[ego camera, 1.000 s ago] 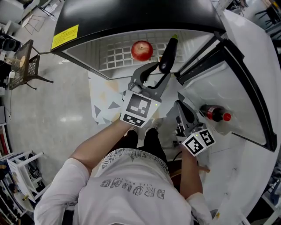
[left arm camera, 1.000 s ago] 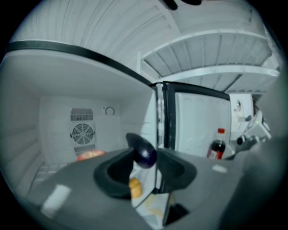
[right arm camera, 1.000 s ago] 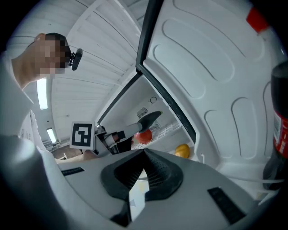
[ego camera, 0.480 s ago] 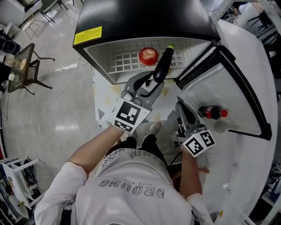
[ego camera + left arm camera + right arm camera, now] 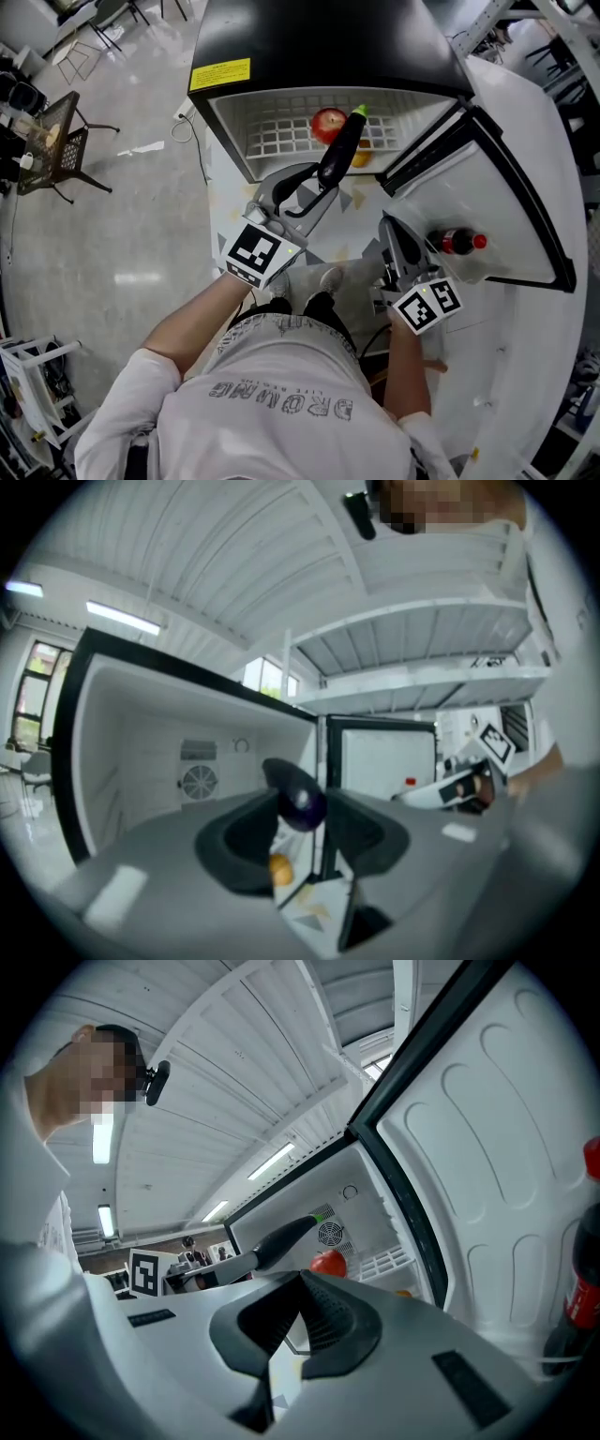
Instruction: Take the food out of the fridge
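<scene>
The left gripper (image 5: 320,182) is clamped on the fat end of the eggplant (image 5: 341,142). The eggplant sticks out past the jaws toward the open fridge (image 5: 281,56), its green tip beside the red apple (image 5: 328,122). The right gripper (image 5: 391,225) is closed and empty.

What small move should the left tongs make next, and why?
Probably draw the left tongs back toward the body: they grip the eggplant, whose green tip shows beside the apple in the fridge opening.
</scene>
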`<control>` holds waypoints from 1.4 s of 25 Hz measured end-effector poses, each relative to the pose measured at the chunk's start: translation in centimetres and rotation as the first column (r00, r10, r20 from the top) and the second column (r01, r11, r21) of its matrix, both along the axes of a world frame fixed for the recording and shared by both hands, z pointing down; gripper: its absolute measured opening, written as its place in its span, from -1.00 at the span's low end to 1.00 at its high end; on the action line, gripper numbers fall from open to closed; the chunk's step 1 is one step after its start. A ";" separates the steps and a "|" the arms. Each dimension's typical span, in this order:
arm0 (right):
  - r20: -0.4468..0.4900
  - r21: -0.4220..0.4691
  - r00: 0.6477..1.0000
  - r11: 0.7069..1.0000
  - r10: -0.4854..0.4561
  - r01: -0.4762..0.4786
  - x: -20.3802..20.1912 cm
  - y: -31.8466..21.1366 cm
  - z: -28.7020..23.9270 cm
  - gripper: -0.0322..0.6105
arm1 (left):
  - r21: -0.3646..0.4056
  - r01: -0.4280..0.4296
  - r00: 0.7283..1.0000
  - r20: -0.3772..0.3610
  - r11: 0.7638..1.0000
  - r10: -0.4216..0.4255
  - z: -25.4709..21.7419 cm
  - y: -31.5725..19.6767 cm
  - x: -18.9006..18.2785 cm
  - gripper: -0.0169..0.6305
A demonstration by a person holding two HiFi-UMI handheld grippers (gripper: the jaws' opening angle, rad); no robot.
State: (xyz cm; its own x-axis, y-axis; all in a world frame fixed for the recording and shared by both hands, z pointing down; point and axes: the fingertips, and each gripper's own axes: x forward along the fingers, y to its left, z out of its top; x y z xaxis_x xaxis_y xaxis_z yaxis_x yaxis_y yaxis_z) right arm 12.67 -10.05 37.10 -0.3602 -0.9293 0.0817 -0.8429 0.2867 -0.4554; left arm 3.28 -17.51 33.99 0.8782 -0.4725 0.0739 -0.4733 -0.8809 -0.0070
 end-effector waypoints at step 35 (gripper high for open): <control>-0.024 0.007 1.000 1.000 -0.016 0.016 -2.1 -3.0 -0.8 -0.90 | -0.026 -0.020 0.992 -0.125 0.999 0.016 0.0 -0.4 -8.0 -0.45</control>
